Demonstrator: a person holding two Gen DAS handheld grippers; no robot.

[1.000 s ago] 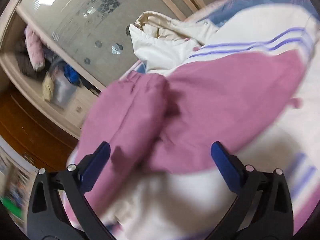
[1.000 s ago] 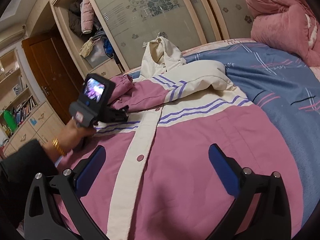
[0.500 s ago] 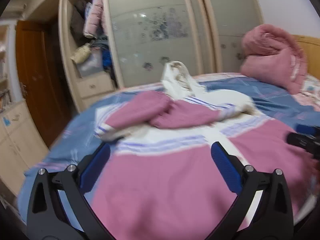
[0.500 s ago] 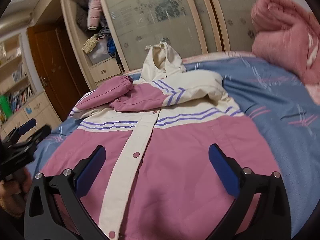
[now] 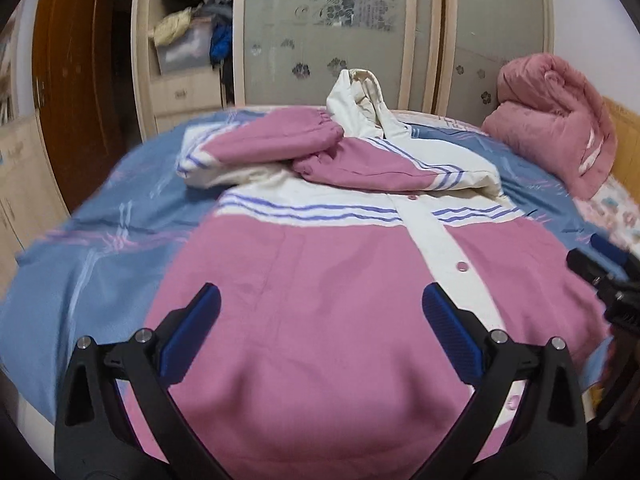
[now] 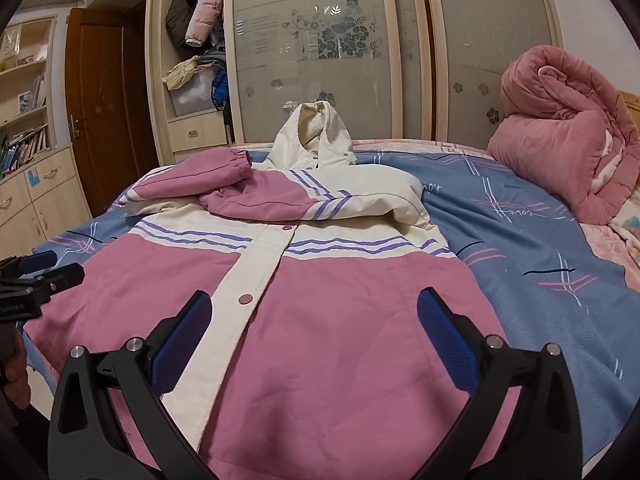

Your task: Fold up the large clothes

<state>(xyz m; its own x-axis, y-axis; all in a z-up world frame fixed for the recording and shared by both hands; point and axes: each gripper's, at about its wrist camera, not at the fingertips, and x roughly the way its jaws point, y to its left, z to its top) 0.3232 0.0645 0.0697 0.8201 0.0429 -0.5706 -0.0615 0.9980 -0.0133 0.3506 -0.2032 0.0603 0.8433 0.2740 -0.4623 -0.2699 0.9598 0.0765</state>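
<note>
Sleeves crossed, hem fold next

The jacket (image 6: 320, 320) lies front-up on the bed (image 6: 540, 240), both sleeves folded over its chest. Left tongs (image 5: 320, 332) and right tongs (image 6: 312, 328) hover wide and empty above its hem; likely next, each grips a hem corner.

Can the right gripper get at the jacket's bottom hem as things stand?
Probably yes: the right gripper is open above the jacket, nothing lies between them, and the hem sits just below its fingers.
</note>
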